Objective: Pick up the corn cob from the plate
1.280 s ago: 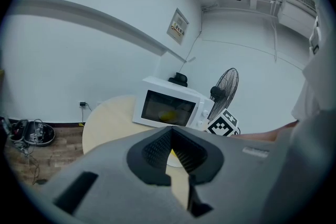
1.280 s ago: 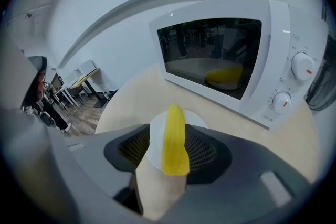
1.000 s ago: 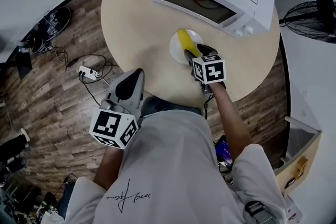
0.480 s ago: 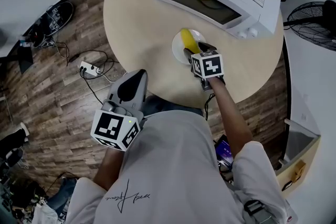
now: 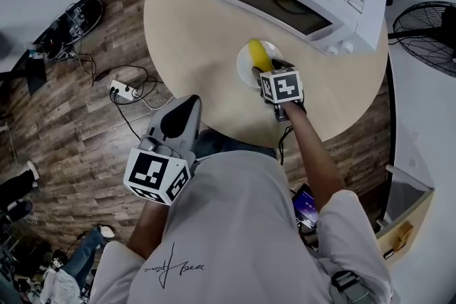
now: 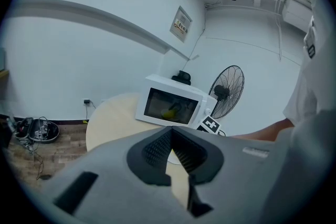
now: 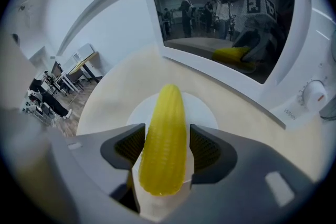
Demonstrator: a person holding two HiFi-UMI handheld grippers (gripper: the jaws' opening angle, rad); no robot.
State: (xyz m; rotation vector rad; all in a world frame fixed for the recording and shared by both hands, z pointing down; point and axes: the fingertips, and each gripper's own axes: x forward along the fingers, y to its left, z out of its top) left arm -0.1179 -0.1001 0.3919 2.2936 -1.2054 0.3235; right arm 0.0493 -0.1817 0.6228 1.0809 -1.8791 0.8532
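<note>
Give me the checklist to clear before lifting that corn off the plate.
1. Corn cob centred between the right gripper jaws: ok.
2. Jaws firmly clamped on the cob: cannot tell; the pads sit right beside it.
3. Nothing lying on the cob or elsewhere on the plate: ok.
4. Free space above the cob, short of the microwave: ok.
5. Left gripper shut, empty, held away from the plate: ok.

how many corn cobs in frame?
1. The corn cob is over the plate, between the right gripper's jaws. The yellow shape in the microwave door looks like its reflection.
</note>
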